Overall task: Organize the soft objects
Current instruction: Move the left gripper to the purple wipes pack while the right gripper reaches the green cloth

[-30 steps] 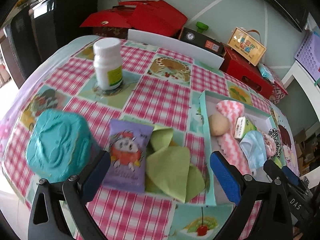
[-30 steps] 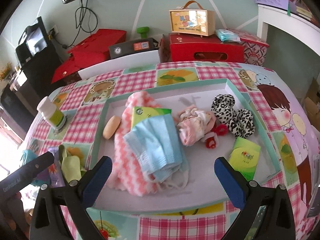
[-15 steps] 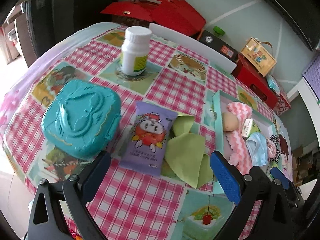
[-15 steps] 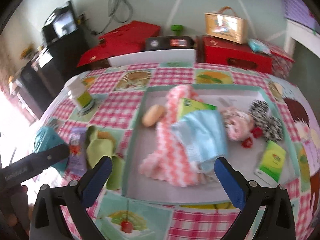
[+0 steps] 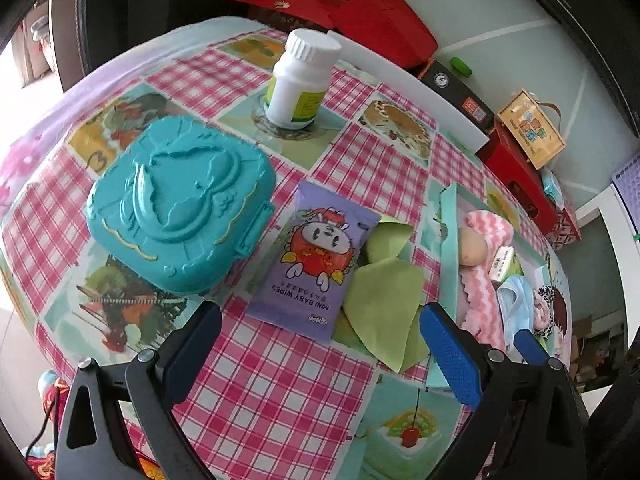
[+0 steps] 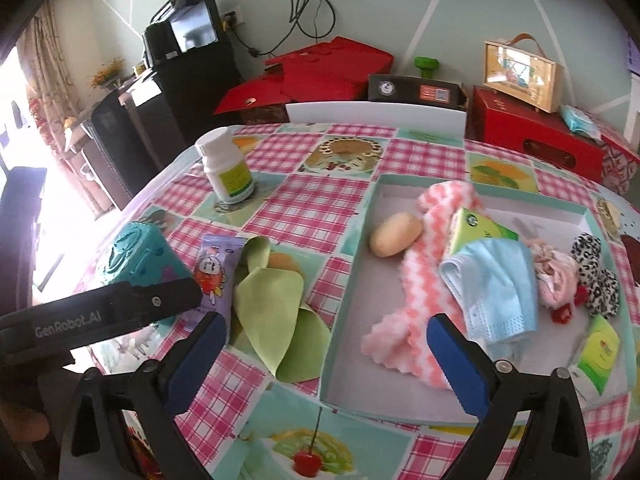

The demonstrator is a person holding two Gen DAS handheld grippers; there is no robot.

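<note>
Hovering above the checked tablecloth (image 5: pixel 280 392), the left gripper (image 5: pixel 320 344) has its blue-padded fingers spread wide and empty, framing the purple pack of mini baby wipes (image 5: pixel 316 256) and the green cloth (image 5: pixel 384 300) that lies partly under it; that aim suggests these two soft things are the next to be gathered. The right gripper (image 6: pixel 324 354) hangs likewise with fingers apart and nothing between them, over the near edge of the shallow teal-rimmed tray (image 6: pixel 340 320), probably waiting to receive or tidy what arrives.

Inside the tray lie a pink-and-white zigzag towel (image 6: pixel 416 292), a beige oval sponge-like lump (image 6: pixel 396 234) touching the towel's edge, a green tissue pack (image 6: pixel 476 232) resting on the towel, a blue face mask (image 6: pixel 496 284) draped over both, a pale pink bundle (image 6: pixel 554 280), leopard-print scrunchies (image 6: pixel 596 276) and a second green pack (image 6: pixel 598 348) near the right wall.

Outside it stand the hard things: a closed teal plastic case (image 5: pixel 176 204) just beside the wipes, and a white pill bottle (image 5: pixel 300 80) upright farther back, well apart from the tray
</note>
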